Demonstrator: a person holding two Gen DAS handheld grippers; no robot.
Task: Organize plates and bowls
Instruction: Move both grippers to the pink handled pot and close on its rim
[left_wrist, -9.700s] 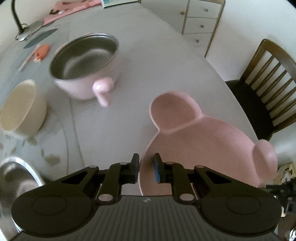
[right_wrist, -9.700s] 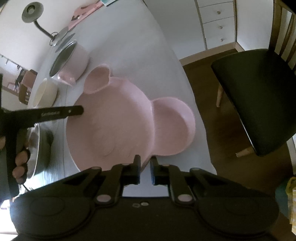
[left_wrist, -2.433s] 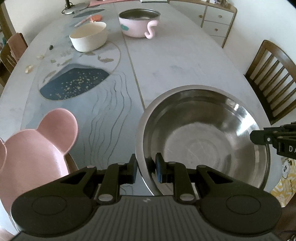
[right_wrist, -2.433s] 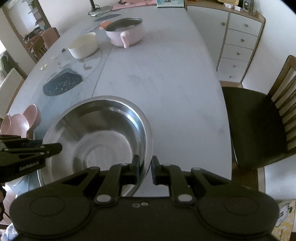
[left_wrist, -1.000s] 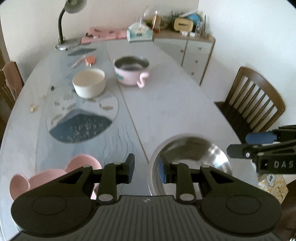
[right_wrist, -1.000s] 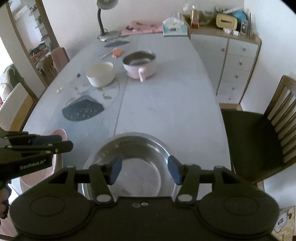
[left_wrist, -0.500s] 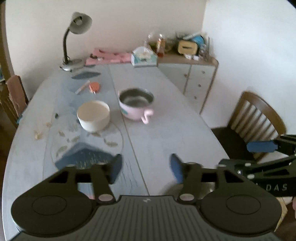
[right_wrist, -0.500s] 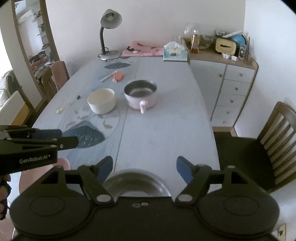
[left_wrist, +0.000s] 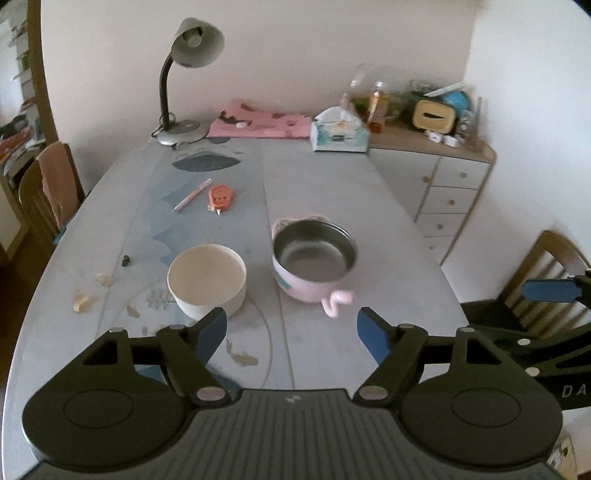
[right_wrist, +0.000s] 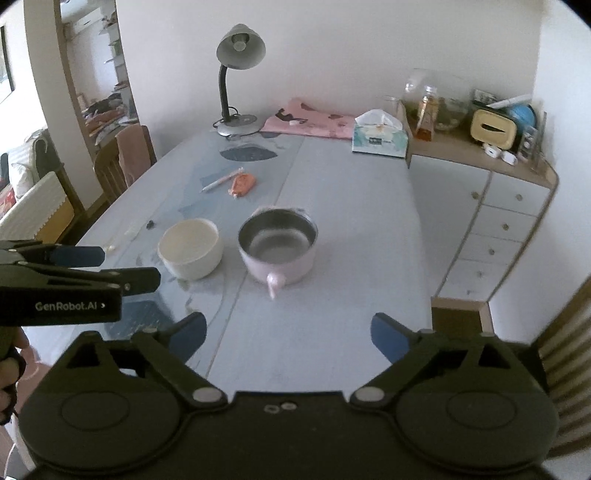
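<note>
I saw bare table (left_wrist: 388, 258) ahead of both grippers; only cream bowl (left_wrist: 207, 280) and pink pot (left_wrist: 314, 266), just beside each other, blocked mid-table.

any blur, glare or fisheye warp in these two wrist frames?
Left wrist view: soft, slightly motion-smeared; pink pot rim looks doubled, dark corner vignette. Right wrist view: somewhat sharper; bright blown-out doorway at left; cabinet edges bow from fisheye; cream bowl readable. No hard glare on the table.
</note>
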